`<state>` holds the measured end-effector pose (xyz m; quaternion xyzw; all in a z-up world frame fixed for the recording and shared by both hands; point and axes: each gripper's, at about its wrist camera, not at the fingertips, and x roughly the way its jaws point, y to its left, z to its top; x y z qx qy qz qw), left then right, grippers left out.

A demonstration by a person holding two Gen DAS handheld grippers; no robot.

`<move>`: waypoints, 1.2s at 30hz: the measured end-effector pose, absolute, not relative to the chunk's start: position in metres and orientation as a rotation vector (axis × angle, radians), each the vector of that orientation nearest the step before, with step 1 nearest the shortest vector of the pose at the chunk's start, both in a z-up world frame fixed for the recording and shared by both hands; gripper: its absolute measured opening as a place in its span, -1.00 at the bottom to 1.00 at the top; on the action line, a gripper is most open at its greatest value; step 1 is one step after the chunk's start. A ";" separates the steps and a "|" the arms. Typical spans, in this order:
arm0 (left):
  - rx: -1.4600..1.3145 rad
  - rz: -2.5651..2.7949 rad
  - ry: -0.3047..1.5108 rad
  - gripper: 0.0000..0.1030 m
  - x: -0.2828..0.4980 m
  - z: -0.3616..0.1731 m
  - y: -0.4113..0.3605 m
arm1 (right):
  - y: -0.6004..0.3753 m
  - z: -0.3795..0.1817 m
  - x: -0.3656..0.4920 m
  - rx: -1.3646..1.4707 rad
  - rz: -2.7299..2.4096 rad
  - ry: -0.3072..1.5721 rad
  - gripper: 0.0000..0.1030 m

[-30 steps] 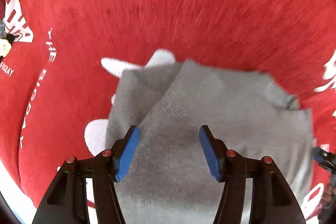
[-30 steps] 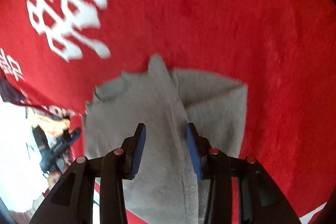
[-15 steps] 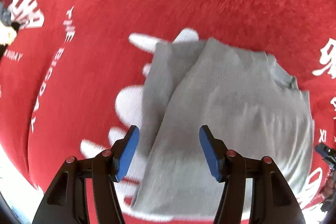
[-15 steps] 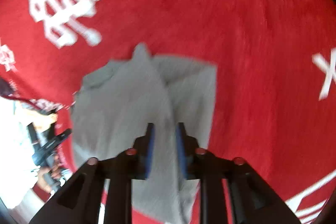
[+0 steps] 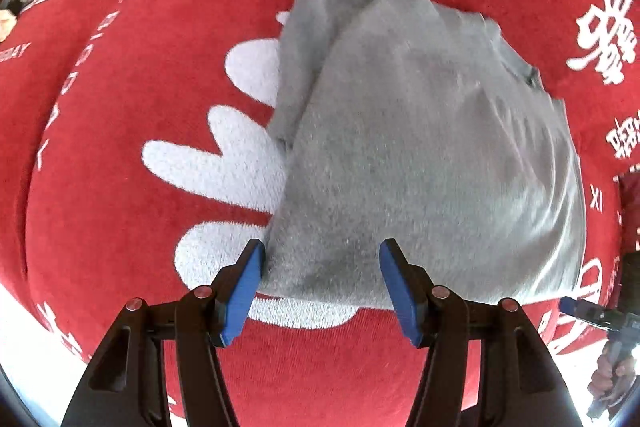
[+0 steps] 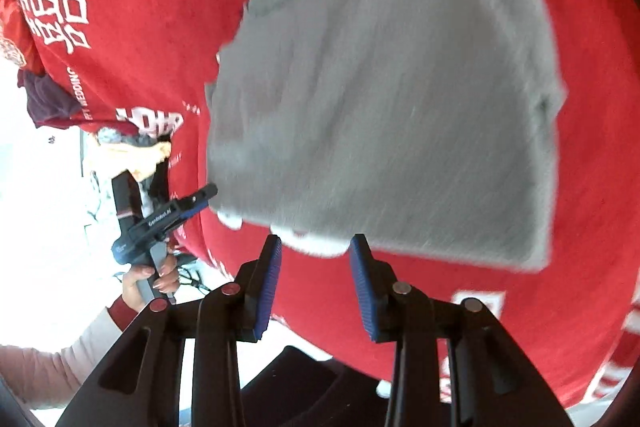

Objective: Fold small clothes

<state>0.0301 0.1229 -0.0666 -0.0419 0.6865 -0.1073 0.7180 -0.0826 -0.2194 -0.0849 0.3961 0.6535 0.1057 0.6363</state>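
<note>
A small grey garment [image 5: 420, 155] lies folded into a rough rectangle on a red cloth with white lettering [image 5: 120, 187]. It also shows in the right wrist view [image 6: 392, 99]. My left gripper [image 5: 322, 291] is open and empty at the garment's near edge, jaws wide apart. My right gripper [image 6: 316, 283] is open and empty, just short of the garment's near edge. The left gripper shows in the right wrist view [image 6: 160, 219], held in a hand at the garment's left corner.
The red cloth's edge [image 6: 192, 251] falls off at the left in the right wrist view. A heap of other clothes [image 6: 132, 147] lies beyond it. A dark object [image 6: 304, 387] sits below the right gripper.
Both grippers have pulled back from over the garment to its near edge. The right gripper, nearly shut half a second ago, has opened. The garment lies flatter and squarer.
</note>
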 end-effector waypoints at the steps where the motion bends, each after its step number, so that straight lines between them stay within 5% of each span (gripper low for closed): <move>1: -0.098 -0.258 1.520 0.18 0.029 -0.069 0.125 | -0.220 -0.087 -0.087 0.914 0.229 1.496 -0.23; 8: -0.117 -0.402 1.536 0.01 0.032 -0.073 0.138 | -0.240 -0.101 -0.135 1.090 -0.040 1.369 -0.23; 13: -0.116 -0.459 1.574 -0.70 0.034 -0.075 0.149 | -0.272 -0.105 -0.167 1.255 -0.258 1.212 -0.23; 15: -0.082 -0.465 1.581 -0.81 0.035 -0.075 0.153 | -0.281 -0.108 -0.169 1.331 -0.325 1.126 -0.23; 16: -0.075 -0.471 1.579 -0.81 0.033 -0.073 0.157 | -0.284 -0.109 -0.168 1.360 -0.347 1.101 -0.24; 18: -0.030 -0.488 1.565 -0.84 0.033 -0.070 0.154 | -0.289 -0.103 -0.156 1.322 -0.359 1.112 -0.84; 28: 0.014 -0.472 1.526 -0.83 0.023 -0.069 0.159 | -0.299 -0.094 -0.137 0.991 -0.308 1.306 -0.84; 36: -0.003 -0.355 1.504 -0.83 0.013 -0.051 0.168 | -0.287 -0.079 -0.135 0.899 -0.294 1.373 -0.64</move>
